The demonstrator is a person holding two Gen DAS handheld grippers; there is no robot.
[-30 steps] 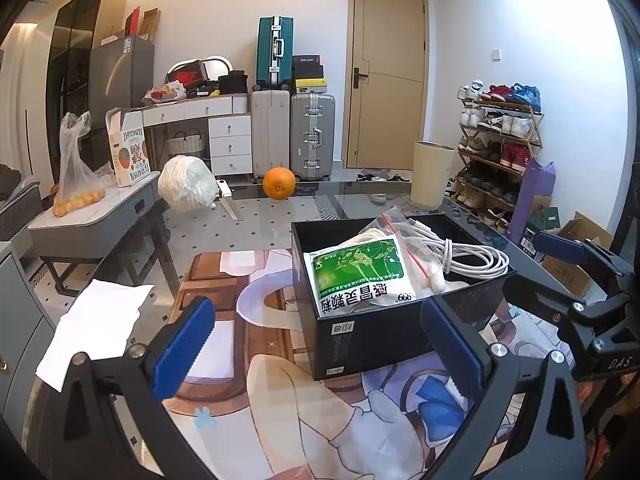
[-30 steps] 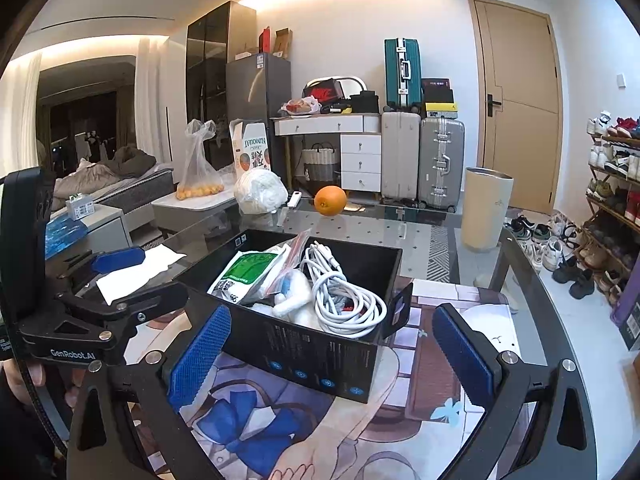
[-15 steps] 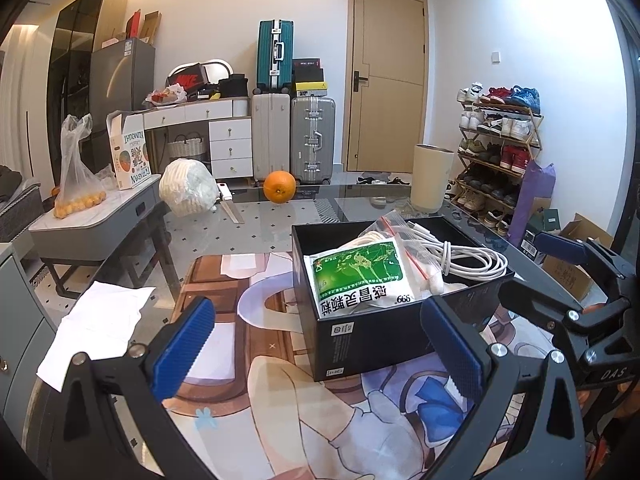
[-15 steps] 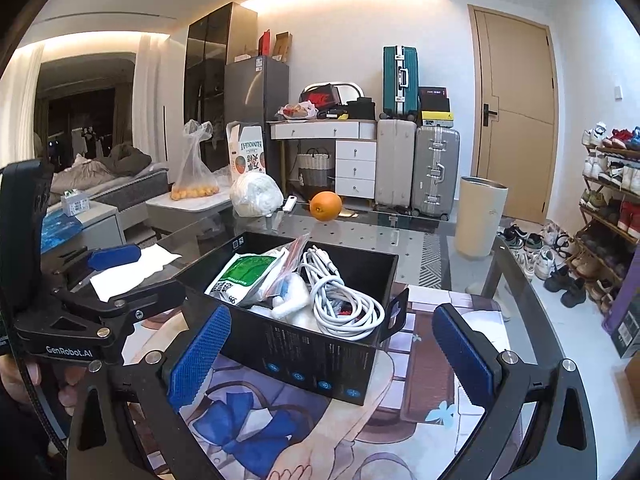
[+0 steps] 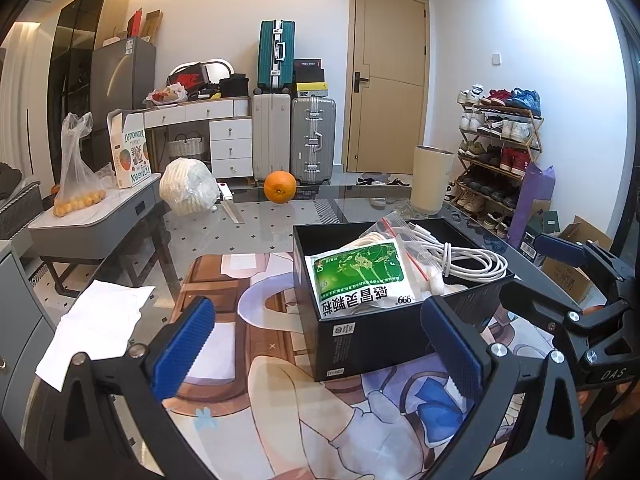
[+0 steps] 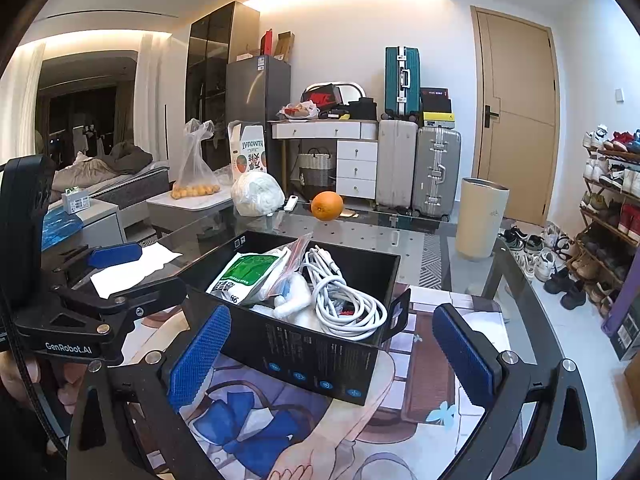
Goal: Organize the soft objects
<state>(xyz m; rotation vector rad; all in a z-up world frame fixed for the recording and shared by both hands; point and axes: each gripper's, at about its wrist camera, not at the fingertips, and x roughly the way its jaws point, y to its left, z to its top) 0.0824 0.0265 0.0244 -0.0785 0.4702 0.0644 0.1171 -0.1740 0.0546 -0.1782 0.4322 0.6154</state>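
Nearest the left wrist camera, the left gripper [image 5: 316, 346] has its jaws spread wide with nothing between them, poised over the printed mat [image 5: 280, 420] at the near edge of the counter [image 5: 260, 232]. The right gripper [image 6: 334, 346] is the same: jaws wide apart, empty, hanging just short of the near wall of the black box [image 6: 304, 352].

The box sits on the mat, toward the counter's right side in the left view. It is open at the top and already holds the soft things: a green sachet [image 5: 356, 280] lying tilted against the near-left wall, a clear zip bag [image 5: 394, 236] behind it, a white soft lump [image 6: 296, 300] in the middle, and a coiled white cable [image 6: 346, 300] on the far-right side. A flap of the box [image 6: 398, 312] stands out from its right corner in the right view.

A white sheet of paper [image 5: 100, 324] lies at the counter's left edge. Farther back, near the far edge, rest a white bagged bundle [image 5: 188, 192] and an orange [image 5: 280, 187], well apart from the box.

My reading is that this is a pause between picks: both grippers are free and facing the box. The bundle at the far edge looks like the remaining soft item. Fetching it would call for a long reach past the box, a wide jaw setting, and a gentle squeeze, since it should deform and may slip in its plastic.
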